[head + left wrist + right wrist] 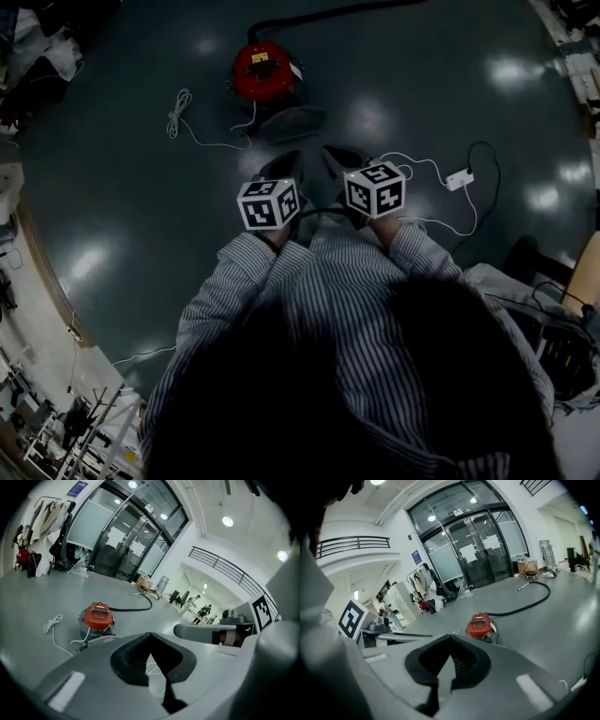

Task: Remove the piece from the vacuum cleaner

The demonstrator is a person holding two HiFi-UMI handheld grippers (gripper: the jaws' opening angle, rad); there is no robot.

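Note:
The red vacuum cleaner [262, 70] stands on the dark floor ahead of me, with a black hose [328, 11] running off from its far side. A grey piece [295, 122] lies against its near side. My left gripper [286, 165] and right gripper [337, 157] hang side by side over the floor, well short of the vacuum. Both are shut with nothing between the jaws. From the left gripper [150, 634] the vacuum cleaner [97, 616] is ahead to the left. From the right gripper [450, 637] the vacuum cleaner [480, 626] is ahead, slightly right.
A coiled white cord [178, 112] trails left of the vacuum. A white adapter with cables [459, 180] lies on the floor to my right. Glass doors [483, 550] and a coat rack [424, 585] stand beyond. Benches and clutter line the left edge [19, 309].

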